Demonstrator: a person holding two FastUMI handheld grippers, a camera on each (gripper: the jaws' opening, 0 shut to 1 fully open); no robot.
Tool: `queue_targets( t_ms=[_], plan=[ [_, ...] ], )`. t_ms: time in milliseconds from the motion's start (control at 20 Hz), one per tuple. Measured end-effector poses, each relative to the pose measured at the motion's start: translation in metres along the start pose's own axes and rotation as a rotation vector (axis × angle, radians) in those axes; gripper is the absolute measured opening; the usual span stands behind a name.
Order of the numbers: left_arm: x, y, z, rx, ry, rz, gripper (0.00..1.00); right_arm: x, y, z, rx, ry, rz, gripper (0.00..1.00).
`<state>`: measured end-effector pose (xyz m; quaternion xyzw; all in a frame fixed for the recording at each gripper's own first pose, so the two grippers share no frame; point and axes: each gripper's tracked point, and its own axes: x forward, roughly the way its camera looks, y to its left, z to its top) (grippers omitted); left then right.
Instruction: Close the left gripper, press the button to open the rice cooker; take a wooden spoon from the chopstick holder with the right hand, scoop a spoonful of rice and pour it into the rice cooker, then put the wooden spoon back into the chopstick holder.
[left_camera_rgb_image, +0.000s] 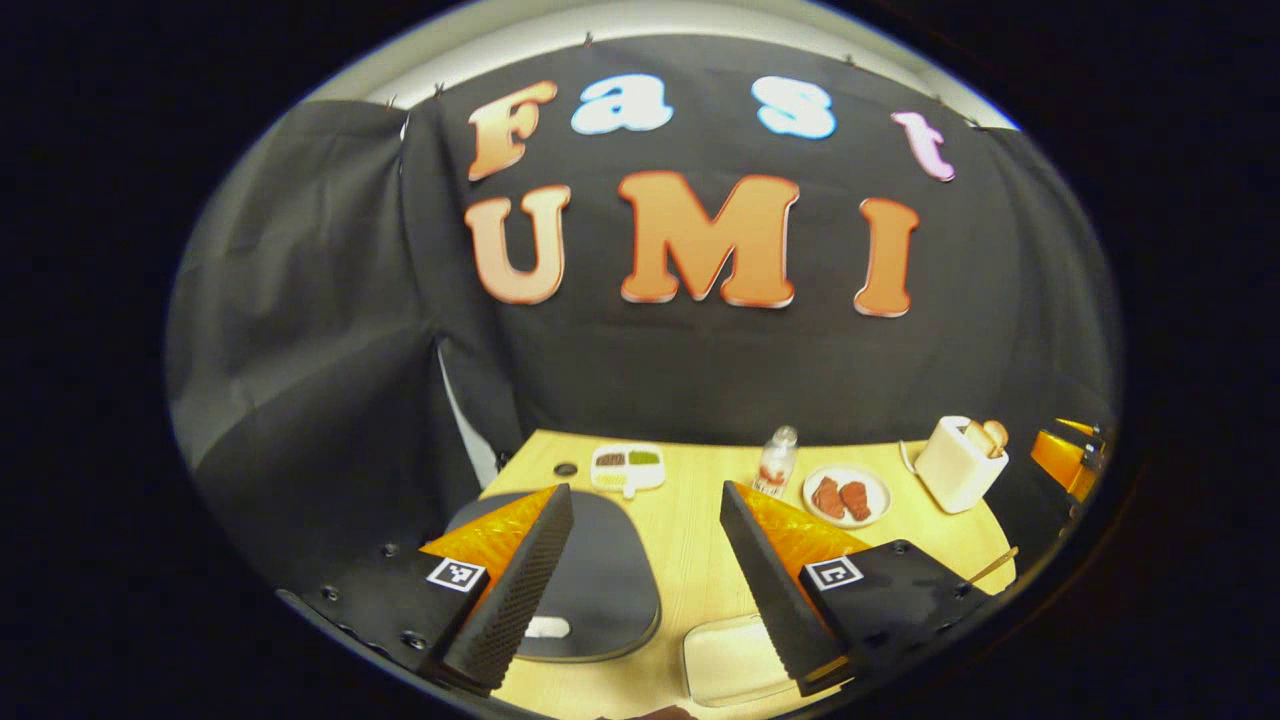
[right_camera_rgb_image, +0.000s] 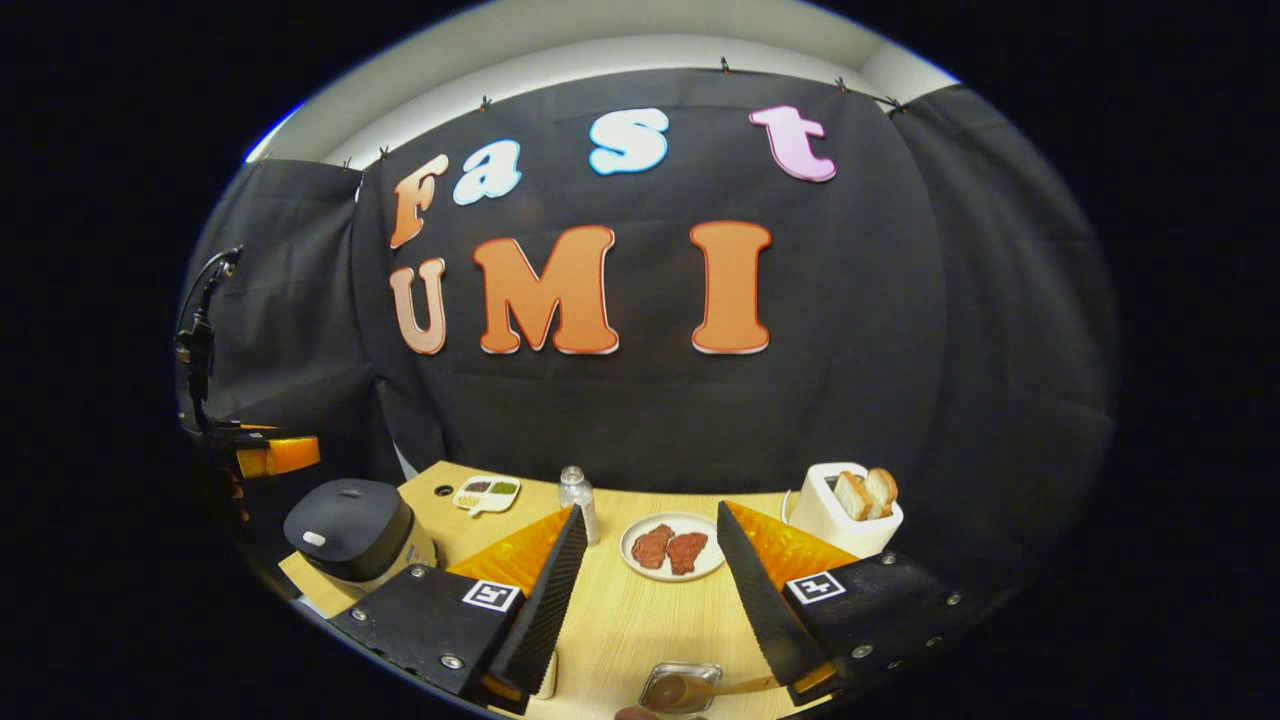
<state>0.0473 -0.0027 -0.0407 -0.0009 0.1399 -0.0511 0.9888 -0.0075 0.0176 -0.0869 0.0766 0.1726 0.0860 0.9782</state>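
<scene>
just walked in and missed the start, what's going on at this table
A person holds a hand-held gripper in each hand above a wooden table, and neither is holding anything yet. The left hand-held gripper hangs open over the rice cooker, whose lid is shut. The right hand-held gripper is also open, aimed toward a plate of meat, with a wooden spoon just below its fingers. A toaster with bread, a bottle and a divided dish sit farther back.
</scene>
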Motion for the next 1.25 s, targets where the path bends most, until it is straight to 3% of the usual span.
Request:
queue_targets(
  t_ms=[300,600,750,900,1250],
  plan=[
    [-0.043,-0.027,0.050,0.065,-0.218,-0.022,1.00,-0.006,0.012,0.037,-0.043,-0.149,0.006,0.82],
    [-0.070,-0.047,0.047,0.055,-0.322,-0.024,1.00,-0.001,0.031,0.037,-0.051,-0.203,0.050,0.82],
    [-0.071,-0.051,0.038,0.056,-0.318,-0.019,0.96,-0.002,0.041,0.032,-0.051,-0.195,0.073,0.82],
    [-0.070,-0.061,0.018,-0.041,-0.255,-0.046,1.00,-0.002,0.047,0.030,-0.056,-0.198,0.083,0.82],
    [-0.069,-0.051,0.009,-0.071,-0.218,-0.031,0.96,-0.007,0.051,0.027,-0.040,-0.203,0.089,0.82]
  ],
)
